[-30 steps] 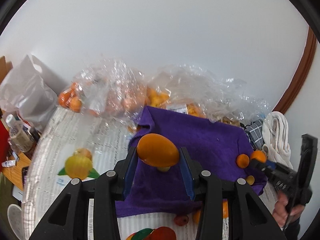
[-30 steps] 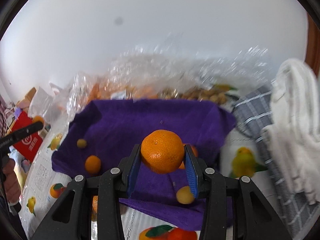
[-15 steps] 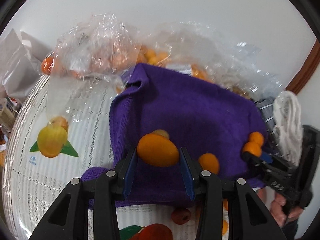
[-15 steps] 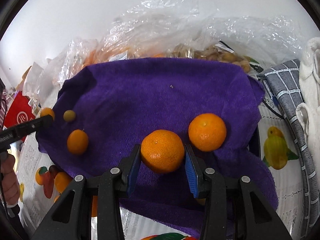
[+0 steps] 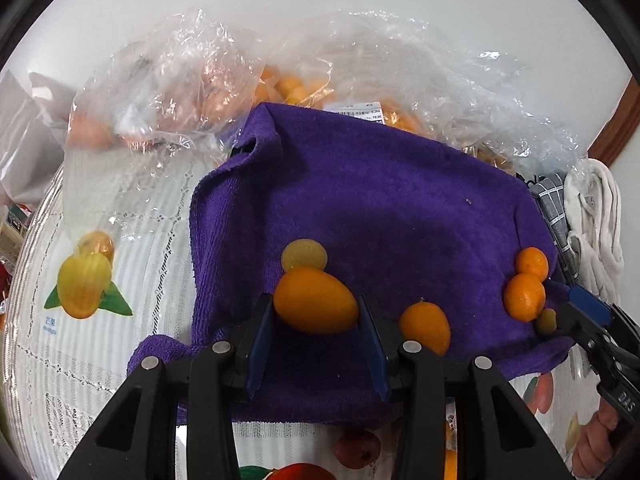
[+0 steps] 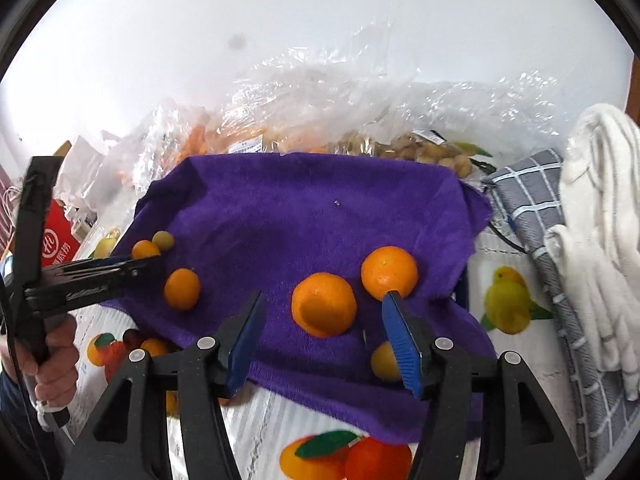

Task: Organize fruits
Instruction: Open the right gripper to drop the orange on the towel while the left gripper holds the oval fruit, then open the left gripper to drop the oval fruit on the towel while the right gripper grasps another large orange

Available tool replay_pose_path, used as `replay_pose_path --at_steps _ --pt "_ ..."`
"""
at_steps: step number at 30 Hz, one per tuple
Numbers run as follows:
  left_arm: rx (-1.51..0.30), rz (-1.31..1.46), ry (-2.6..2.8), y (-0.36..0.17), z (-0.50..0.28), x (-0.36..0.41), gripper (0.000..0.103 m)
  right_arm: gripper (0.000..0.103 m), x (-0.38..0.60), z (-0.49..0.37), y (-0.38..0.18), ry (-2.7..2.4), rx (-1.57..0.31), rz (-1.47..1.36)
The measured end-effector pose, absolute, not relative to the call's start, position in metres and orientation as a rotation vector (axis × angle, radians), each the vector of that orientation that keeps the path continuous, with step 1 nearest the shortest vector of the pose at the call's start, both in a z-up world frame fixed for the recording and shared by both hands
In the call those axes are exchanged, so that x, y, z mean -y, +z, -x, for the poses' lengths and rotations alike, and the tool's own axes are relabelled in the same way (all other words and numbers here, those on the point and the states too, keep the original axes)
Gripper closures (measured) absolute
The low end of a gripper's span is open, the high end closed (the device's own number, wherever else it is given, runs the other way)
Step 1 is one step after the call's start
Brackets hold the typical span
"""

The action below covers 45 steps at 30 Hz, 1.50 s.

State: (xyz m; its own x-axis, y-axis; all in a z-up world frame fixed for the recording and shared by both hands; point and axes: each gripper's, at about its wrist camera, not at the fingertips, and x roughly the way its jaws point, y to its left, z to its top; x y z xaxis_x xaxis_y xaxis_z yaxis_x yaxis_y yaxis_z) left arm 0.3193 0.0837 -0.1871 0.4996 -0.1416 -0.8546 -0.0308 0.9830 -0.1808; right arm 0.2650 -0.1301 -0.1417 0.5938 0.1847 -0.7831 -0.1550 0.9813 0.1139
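A purple towel (image 5: 400, 200) (image 6: 304, 208) lies on the table with fruit on it. My left gripper (image 5: 316, 320) is shut on an oval orange kumquat (image 5: 316, 301), low over the towel's near left part. A small yellowish fruit (image 5: 304, 255) lies just behind it and another orange kumquat (image 5: 426, 326) to its right. My right gripper (image 6: 320, 326) is open; a mandarin (image 6: 323, 310) lies free on the towel between its fingers. A second mandarin (image 6: 389, 272) lies right of it. A small yellow fruit (image 6: 384, 360) sits by the right finger.
Clear plastic bags of fruit (image 5: 224, 80) (image 6: 340, 120) lie behind the towel. A white cloth (image 6: 600, 220) and a grey checked cloth (image 6: 536, 200) lie to the right. The tablecloth (image 5: 100, 240) has printed fruit pictures. Red packaging (image 6: 56, 240) is at the far left.
My right gripper has opened and let the mandarin down onto the towel beside the other one. My left gripper has lowered toward the towel, still holding its kumquat.
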Motion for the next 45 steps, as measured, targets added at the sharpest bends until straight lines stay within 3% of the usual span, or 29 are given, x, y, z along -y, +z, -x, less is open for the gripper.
replay_pose_path --at_steps 7,20,27,40,43,45 --pt "-0.991 0.204 -0.07 -0.164 -0.3 -0.095 0.048 0.043 0.139 -0.248 -0.135 0.124 -0.882 -0.096" --pt "-0.92 0.226 -0.023 -0.141 -0.233 -0.132 0.048 0.044 0.139 -0.208 -0.127 0.056 -0.907 -0.135" --pt "-0.955 0.19 -0.011 -0.162 -0.2 -0.148 0.048 0.057 0.1 -0.192 -0.14 0.118 -0.933 -0.09" --pt "-0.991 0.152 0.013 -0.193 -0.171 -0.164 0.048 0.058 0.049 -0.209 -0.173 0.194 -0.982 -0.039" --pt "-1.002 0.177 -0.01 -0.194 -0.172 -0.165 0.031 0.058 0.046 -0.218 -0.182 0.198 -1.012 -0.059" --pt "-0.999 0.176 -0.027 -0.195 -0.171 -0.163 0.027 0.058 0.044 -0.224 -0.188 0.192 -1.031 -0.052"
